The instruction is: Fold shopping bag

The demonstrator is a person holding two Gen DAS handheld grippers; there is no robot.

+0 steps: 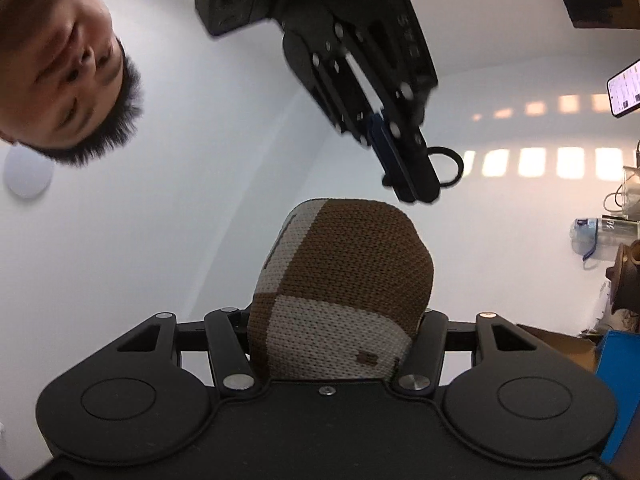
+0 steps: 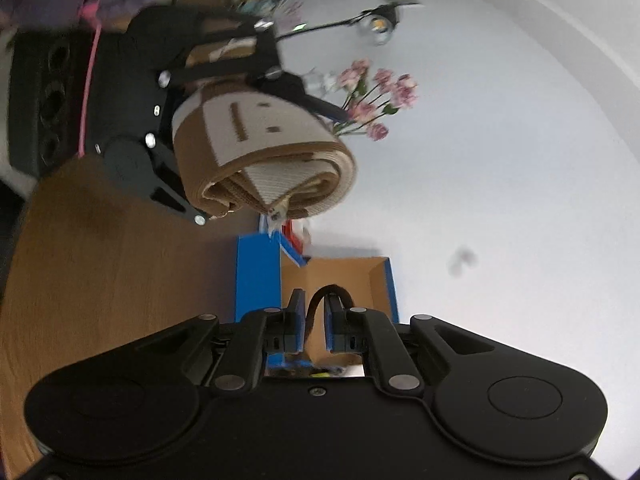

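Note:
The shopping bag is a rolled bundle of brown and cream knit. My left gripper is shut on it, one finger on each side, and tilts it upward. In the right wrist view the bag shows its rolled end, held in the left gripper above the table. My right gripper is shut on a thin black loop that arches out past its blue pads. In the left wrist view the right gripper hangs just above the bundle, the black loop sticking out at its tip.
A wooden table lies below, with an open blue cardboard box behind it. Pink flowers stand by the white wall. A person's head is at the upper left of the left wrist view. A phone and a bottle sit at the right.

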